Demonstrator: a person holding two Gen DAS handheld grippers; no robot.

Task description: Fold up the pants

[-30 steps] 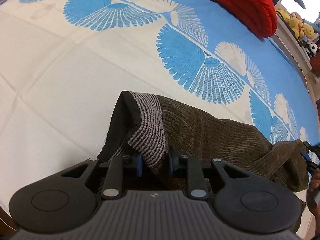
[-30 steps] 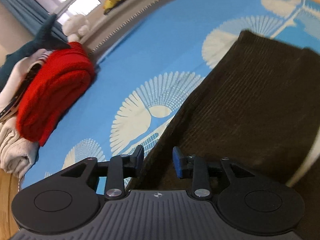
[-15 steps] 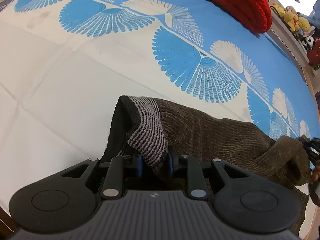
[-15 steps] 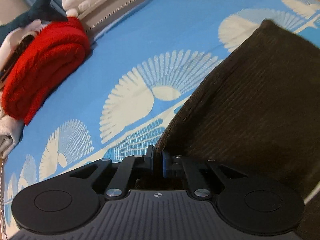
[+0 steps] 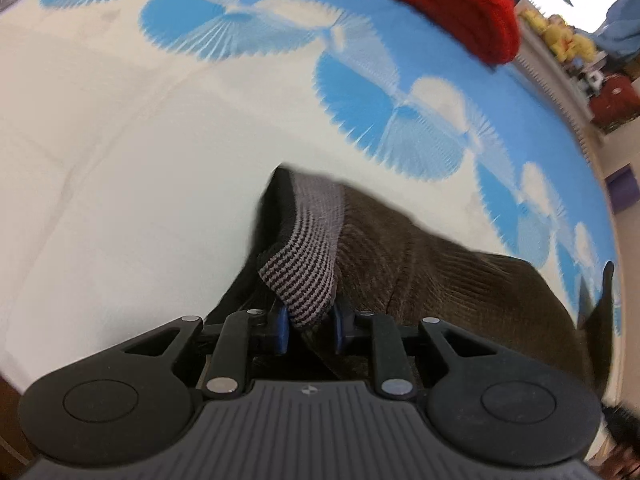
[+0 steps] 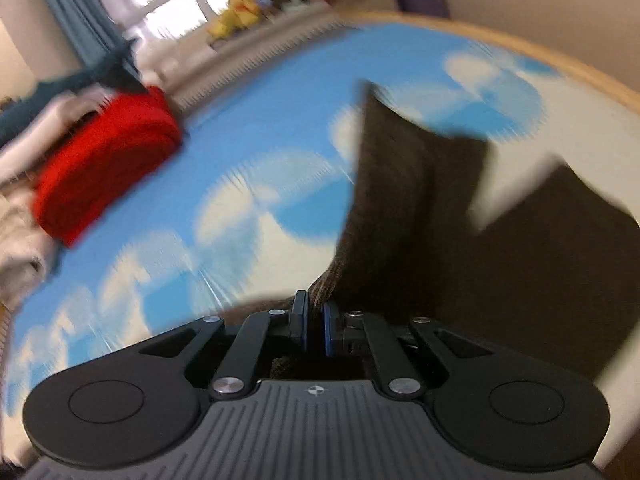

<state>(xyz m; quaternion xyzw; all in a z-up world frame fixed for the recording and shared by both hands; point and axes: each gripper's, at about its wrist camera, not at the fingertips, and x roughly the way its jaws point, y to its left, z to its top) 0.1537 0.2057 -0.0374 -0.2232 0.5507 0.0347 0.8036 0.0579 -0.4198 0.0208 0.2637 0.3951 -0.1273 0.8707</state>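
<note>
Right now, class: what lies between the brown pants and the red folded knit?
Only bare blue-and-white patterned sheet separates pants from red knit, in the right wrist view.

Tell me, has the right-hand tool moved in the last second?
Yes. The right tool, clamped on the brown pants, has lifted and swung away: the red blanket looks smaller and farther.

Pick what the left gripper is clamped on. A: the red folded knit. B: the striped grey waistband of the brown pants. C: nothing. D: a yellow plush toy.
B: the left gripper pinches the striped waistband of the brown pants between its blue pads.
</note>
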